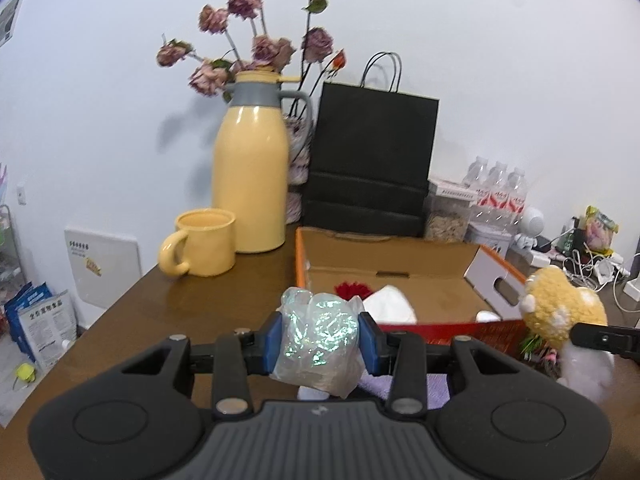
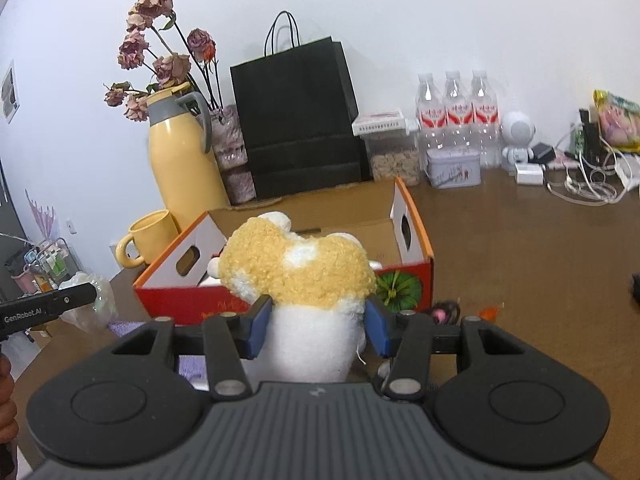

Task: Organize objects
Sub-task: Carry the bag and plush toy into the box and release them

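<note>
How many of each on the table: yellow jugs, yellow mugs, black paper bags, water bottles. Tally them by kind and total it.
Yellow jug: 1
Yellow mug: 1
Black paper bag: 1
Water bottles: 3
Total: 6

We see our right gripper (image 2: 318, 326) clamped on a yellow-and-white plush toy (image 2: 298, 270), held just in front of the open orange cardboard box (image 2: 416, 240) on the brown table (image 2: 520, 248); our left gripper (image 2: 60, 304) shows at left, holding a clear plastic bag (image 2: 96, 300)
</note>
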Motion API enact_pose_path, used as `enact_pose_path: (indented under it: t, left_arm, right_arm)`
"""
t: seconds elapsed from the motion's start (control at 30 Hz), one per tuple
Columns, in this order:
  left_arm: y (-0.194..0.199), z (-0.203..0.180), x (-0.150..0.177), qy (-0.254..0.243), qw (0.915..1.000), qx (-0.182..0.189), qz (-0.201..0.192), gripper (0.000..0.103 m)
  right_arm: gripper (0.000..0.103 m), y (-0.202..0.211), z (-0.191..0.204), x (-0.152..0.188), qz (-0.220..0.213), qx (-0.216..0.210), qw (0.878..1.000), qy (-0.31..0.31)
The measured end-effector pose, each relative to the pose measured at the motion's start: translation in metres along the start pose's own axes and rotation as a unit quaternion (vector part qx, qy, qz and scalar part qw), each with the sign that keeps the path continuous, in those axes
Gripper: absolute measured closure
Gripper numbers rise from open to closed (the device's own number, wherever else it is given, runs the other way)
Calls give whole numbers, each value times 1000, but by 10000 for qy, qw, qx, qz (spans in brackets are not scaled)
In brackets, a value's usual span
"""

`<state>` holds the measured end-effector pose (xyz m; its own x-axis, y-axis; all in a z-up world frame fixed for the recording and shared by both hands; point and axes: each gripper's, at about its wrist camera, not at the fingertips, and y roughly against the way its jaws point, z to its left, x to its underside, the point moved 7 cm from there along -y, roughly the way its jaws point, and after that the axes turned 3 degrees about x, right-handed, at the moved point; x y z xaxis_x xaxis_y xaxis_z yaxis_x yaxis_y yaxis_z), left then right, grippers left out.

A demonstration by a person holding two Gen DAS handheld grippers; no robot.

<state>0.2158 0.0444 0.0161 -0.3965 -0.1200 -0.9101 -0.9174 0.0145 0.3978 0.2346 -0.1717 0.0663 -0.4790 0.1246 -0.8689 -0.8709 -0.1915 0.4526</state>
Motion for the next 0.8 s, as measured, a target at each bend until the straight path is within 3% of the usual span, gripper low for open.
enact_pose_path:
  t: [0.53, 0.8]
  left_arm:
    - [-57, -48, -41, -190, 9995, 222, -143, 65]
    - [-103, -57, -52, -182, 9997, 133, -91, 65]
  right_arm:
    - [53, -50, 7, -52, -223, -108, 9994, 226]
    - [53, -89, -1, -69, -288, -22, 9995, 155]
